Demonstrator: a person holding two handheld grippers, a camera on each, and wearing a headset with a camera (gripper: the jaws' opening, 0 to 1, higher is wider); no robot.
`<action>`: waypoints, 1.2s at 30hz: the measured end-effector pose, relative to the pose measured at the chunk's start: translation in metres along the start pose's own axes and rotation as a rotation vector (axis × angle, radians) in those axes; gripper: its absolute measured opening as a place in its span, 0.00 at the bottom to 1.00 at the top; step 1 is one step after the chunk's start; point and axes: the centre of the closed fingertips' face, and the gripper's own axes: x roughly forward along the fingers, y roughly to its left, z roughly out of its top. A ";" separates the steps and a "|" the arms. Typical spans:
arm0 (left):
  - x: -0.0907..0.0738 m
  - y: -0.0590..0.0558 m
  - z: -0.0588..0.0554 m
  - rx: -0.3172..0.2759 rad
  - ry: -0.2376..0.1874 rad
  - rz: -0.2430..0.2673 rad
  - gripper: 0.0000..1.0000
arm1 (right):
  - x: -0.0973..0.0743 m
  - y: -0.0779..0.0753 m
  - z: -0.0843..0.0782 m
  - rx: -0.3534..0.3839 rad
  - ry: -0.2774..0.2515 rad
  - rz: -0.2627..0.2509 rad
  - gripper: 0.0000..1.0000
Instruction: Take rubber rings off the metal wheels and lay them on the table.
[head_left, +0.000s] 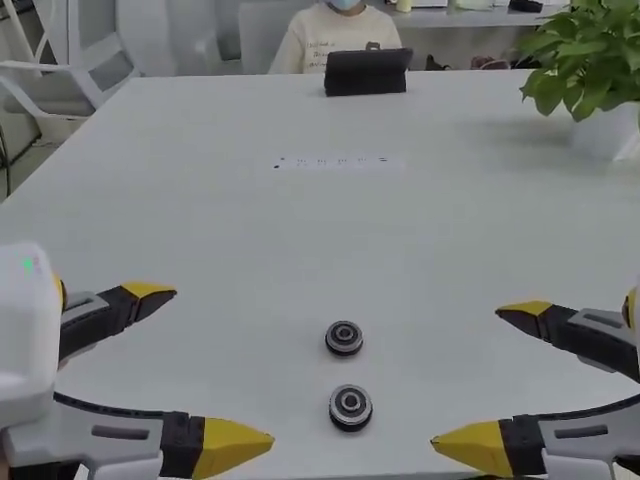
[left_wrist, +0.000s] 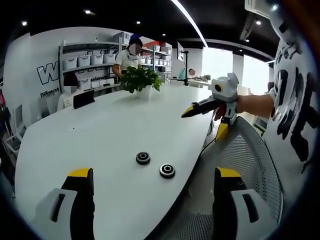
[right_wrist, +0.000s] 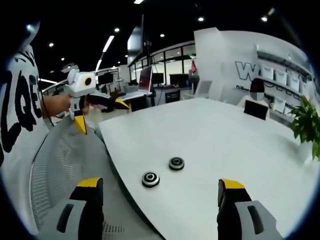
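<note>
Rubber rings sit unremoved on the farther wheel and nearer wheel, midway between your left claw and right claw, both spread, apparently poised to pinch.

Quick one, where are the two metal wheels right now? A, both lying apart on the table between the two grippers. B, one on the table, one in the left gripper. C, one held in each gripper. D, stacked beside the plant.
A: the far wheel and the near wheel lie apart on the table, with the left gripper and right gripper open on either side, touching neither.
</note>
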 end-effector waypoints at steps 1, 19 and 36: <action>0.000 0.000 -0.001 0.001 0.002 -0.001 0.99 | 0.000 0.000 0.000 0.001 0.000 0.001 0.95; 0.011 0.000 -0.003 0.031 0.019 -0.027 0.99 | 0.009 0.001 -0.003 0.004 -0.011 0.028 0.92; 0.030 -0.005 -0.004 0.081 0.041 -0.088 0.96 | 0.028 0.005 -0.008 -0.027 -0.020 0.076 0.83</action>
